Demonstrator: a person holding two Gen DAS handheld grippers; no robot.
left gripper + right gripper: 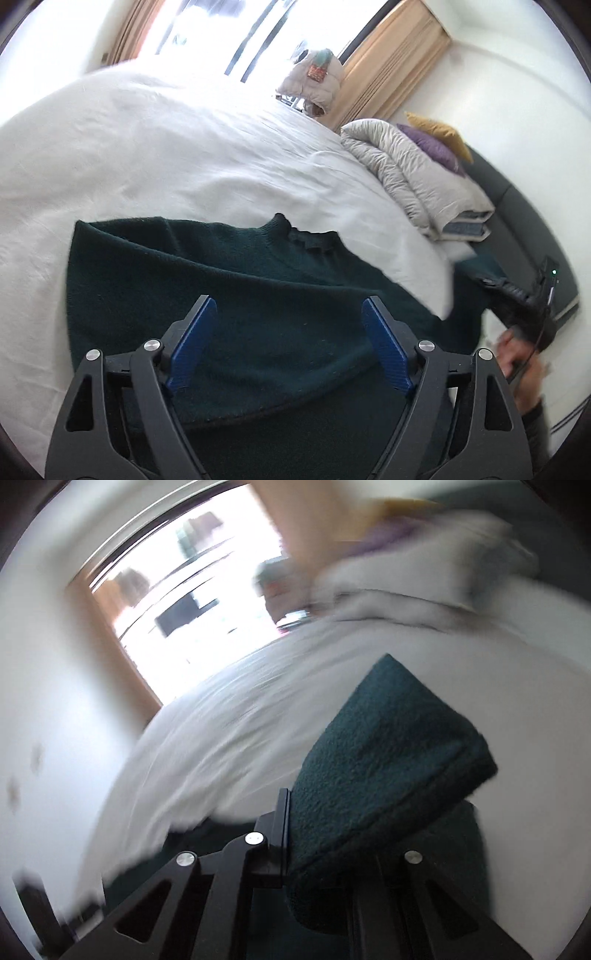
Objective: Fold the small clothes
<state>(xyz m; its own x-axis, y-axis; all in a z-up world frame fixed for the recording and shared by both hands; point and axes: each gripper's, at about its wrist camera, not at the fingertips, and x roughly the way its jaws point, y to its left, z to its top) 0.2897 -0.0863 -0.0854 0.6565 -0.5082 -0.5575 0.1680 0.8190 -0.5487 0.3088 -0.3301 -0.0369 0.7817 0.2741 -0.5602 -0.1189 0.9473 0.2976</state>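
A dark green knit sweater (229, 295) lies spread on the white bed (147, 155), neck opening toward the far side. My left gripper (288, 339) is open and empty, hovering over the sweater's middle, blue pads wide apart. My right gripper (532, 310) shows at the bed's right edge in the left wrist view. In the blurred right wrist view, the right gripper (317, 834) is shut on the sweater's sleeve (391, 746), which is lifted and drapes over the right finger, hiding it.
A folded grey duvet (413, 177) with purple and yellow pillows (436, 144) sits at the bed's far right. A dark headboard (517, 221) runs along the right. A bright window with beige curtains (395, 62) lies beyond the bed.
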